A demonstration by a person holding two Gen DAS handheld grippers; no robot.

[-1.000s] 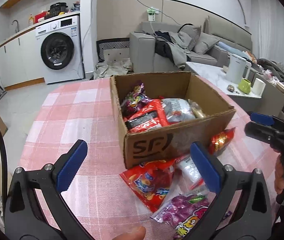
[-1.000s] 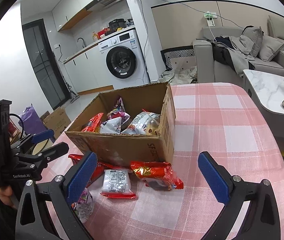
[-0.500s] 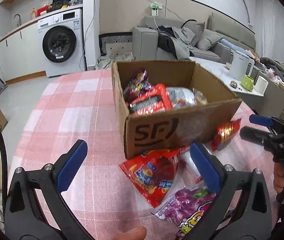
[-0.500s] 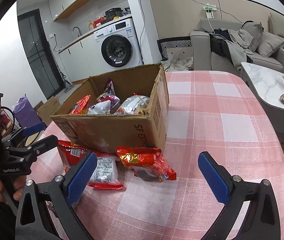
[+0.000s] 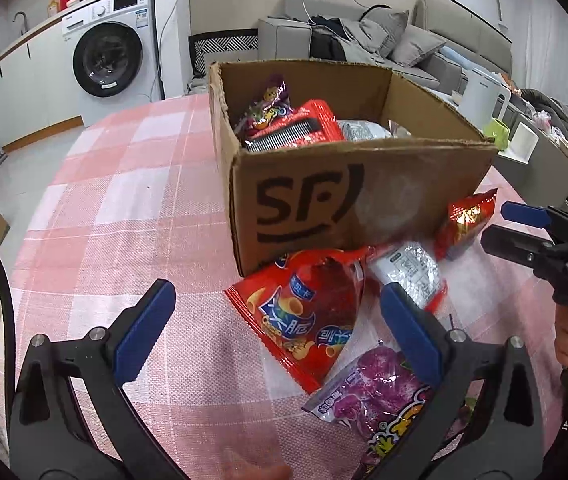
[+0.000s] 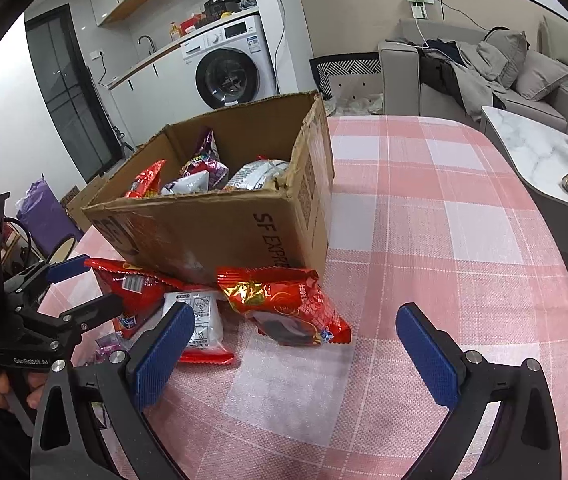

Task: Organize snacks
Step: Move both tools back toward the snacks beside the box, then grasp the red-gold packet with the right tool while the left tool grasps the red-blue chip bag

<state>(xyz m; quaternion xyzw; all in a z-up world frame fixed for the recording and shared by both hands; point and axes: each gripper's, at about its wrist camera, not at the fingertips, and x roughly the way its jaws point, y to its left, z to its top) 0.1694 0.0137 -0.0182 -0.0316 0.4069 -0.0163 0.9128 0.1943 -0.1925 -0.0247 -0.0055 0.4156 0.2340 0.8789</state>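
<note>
- A brown cardboard box [image 5: 364, 196] printed "SF" stands on a pink-and-white checked tablecloth [image 5: 123, 208], its top open and its rim torn at the corners.
- Inside the box lie several snack packets: a red one with a black ribbed panel [image 5: 296, 128], a purple one [image 5: 271, 100] standing behind it, and silvery ones [image 6: 255, 172] toward the right side.
- Four more packets lie on the cloth just in front of the box: a red bag with blue lettering [image 5: 308, 312], a white-and-silver packet with red edges [image 5: 408, 272], a red-and-gold foil bag [image 6: 284, 300], and a purple packet [image 5: 376, 392] nearest the left camera.
- The left gripper [image 5: 279, 328] hangs above the red bag, jaws spread wide and gripping nothing.
- The right gripper [image 6: 296, 340] hovers near the foil bag, also spread wide with nothing between its blue pads [image 6: 424, 356].
- The right finger of the left gripper covers part of the purple packet and of the white-and-silver one; the print on most packets is too small to read.
- The box wall hides the lower part of the snacks inside.
- In the right wrist view the purple packet is almost wholly hidden behind the gripper finger, while the left wrist view shows it plainly.
- The right wrist view shows "SF EXPRE" lettering on the box's front wall, which the left view does not show.
- A washing machine [image 6: 227, 68] and a grey sofa [image 6: 484, 72] stand far behind the table.
</note>
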